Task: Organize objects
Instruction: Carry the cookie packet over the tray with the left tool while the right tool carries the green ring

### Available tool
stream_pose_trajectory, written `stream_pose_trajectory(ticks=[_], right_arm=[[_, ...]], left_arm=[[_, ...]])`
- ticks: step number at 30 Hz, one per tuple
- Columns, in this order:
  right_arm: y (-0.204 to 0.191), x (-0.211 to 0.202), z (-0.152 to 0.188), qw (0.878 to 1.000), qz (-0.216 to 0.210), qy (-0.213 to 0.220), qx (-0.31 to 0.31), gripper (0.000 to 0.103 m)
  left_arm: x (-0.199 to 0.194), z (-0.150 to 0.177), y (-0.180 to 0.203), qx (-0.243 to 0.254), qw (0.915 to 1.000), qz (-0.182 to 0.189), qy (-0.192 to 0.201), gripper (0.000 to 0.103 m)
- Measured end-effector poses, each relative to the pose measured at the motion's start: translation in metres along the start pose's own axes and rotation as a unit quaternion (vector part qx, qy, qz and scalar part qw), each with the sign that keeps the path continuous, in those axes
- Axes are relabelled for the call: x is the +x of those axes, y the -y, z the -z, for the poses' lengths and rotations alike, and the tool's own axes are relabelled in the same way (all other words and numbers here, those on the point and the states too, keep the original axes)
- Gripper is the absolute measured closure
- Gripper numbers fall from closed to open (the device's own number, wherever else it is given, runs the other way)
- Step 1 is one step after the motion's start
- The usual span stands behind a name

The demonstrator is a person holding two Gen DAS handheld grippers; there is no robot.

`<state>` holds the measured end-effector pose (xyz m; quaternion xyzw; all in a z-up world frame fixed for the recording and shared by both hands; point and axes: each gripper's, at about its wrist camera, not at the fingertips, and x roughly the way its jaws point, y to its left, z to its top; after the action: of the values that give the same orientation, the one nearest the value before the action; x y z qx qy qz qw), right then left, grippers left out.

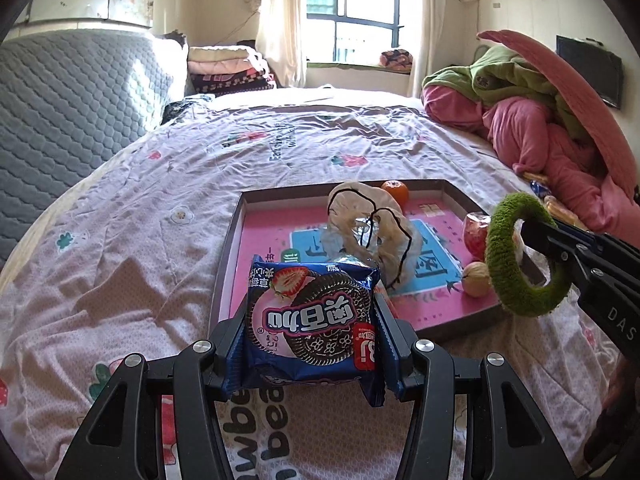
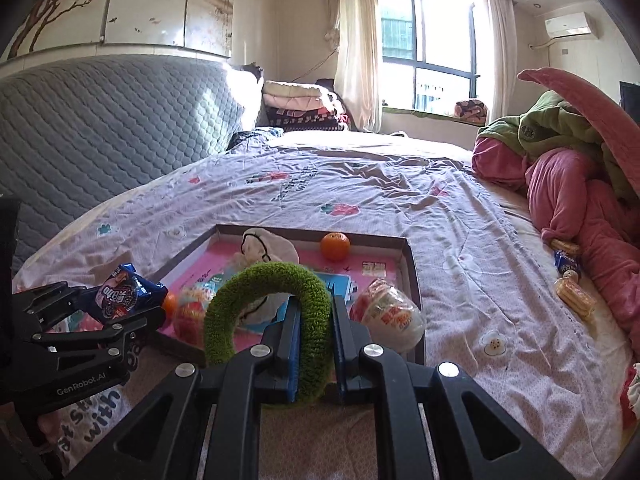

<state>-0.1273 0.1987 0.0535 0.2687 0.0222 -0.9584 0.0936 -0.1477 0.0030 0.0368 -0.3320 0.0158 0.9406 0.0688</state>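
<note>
My left gripper (image 1: pixel 312 328) is shut on a blue cookie packet (image 1: pixel 314 312) and holds it above the bed, just before the near edge of a shallow pink-lined tray (image 1: pixel 256 224). The packet also shows in the right wrist view (image 2: pixel 124 292). My right gripper (image 2: pixel 314 340) is shut on a green fuzzy ring (image 2: pixel 272 280), held over the tray's near edge (image 2: pixel 180 344); the ring shows at the tray's right corner in the left wrist view (image 1: pixel 520 256). In the tray lie an orange (image 2: pixel 335 246), a clear bag (image 1: pixel 372 232), a walnut (image 1: pixel 476 280) and wrapped snacks (image 2: pixel 390 314).
The tray sits on a bed with a pale flowered sheet (image 1: pixel 160 200). A heap of pink and green bedding (image 2: pixel 580 184) lies on the right, with several small snack packets (image 2: pixel 568 276) beside it. A grey quilted headboard (image 2: pixel 100 128) stands on the left.
</note>
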Motion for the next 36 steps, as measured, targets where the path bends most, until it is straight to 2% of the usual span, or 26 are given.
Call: stream_pose_trajectory(ticks=[10, 20, 36], right_arm=[[-0.006, 0.001, -0.01, 1.0, 0.004, 0.024, 0.003, 0.089], [-0.01, 0.015, -0.012, 1.0, 0.011, 0.022, -0.001, 0.088], [0.004, 0.025, -0.016, 0.999, 0.016, 0.024, 0.027, 0.088]], left_arm=[[0.002, -0.008, 0.004, 0.004, 0.9998, -0.011, 0.013, 0.047], [0.008, -0.015, 0.005, 0.003, 0.9997, -0.018, 0.015, 0.047], [0.02, -0.023, -0.003, -0.021, 0.9993, -0.028, 0.016, 0.047]])
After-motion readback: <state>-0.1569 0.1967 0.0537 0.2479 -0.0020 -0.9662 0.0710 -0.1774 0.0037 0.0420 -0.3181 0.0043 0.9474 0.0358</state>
